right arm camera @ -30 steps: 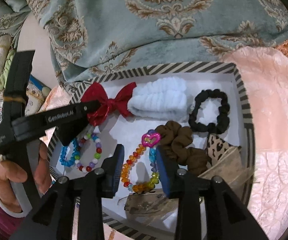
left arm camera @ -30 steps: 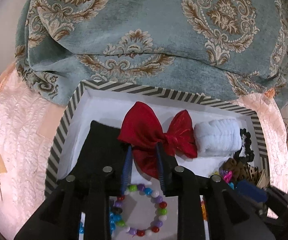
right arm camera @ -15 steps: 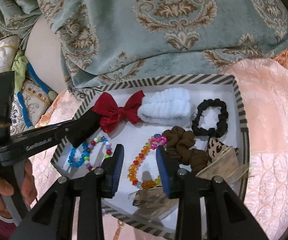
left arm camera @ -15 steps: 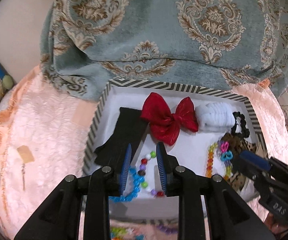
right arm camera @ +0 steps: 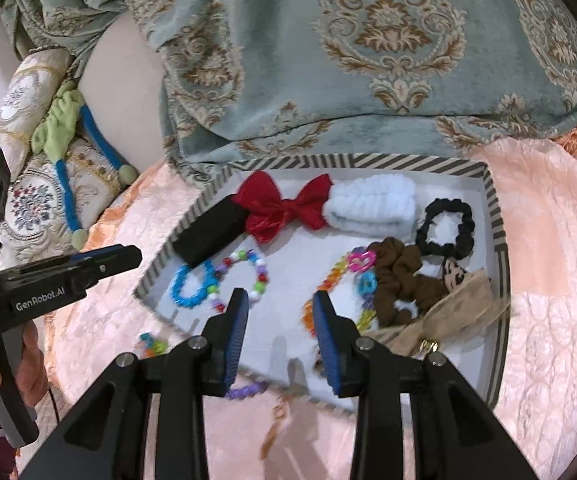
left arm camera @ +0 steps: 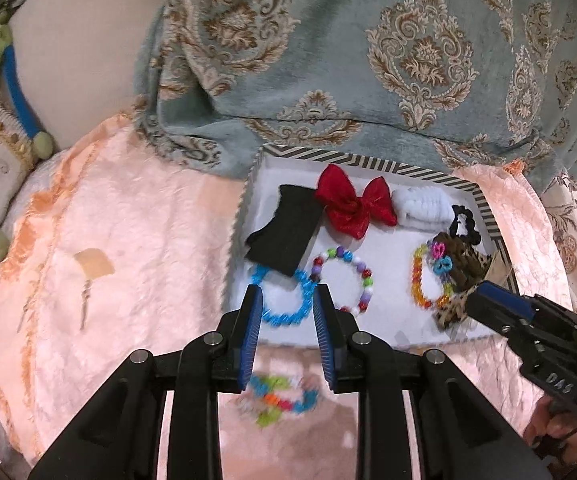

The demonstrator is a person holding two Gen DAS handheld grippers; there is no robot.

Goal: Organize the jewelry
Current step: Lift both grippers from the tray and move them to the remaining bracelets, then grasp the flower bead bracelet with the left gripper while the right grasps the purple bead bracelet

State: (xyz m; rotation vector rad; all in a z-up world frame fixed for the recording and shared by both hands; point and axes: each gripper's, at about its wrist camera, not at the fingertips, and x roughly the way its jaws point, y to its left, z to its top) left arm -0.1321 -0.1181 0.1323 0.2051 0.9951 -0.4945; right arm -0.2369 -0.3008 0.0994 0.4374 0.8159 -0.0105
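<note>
- Nearest the left gripper, a multicoloured bead bracelet lies blurred on the peach quilt, outside the tray; its beads are hard to make out.
- Both the left gripper and the right gripper hover with jaws parted, holding nothing.
- The striped tray holds a blue bracelet, a red bow and a brown scrunchie.
- A black cloth covers part of the blue bracelet.
- Behind the tray, a teal patterned cushion overlaps its far rim.
</note>
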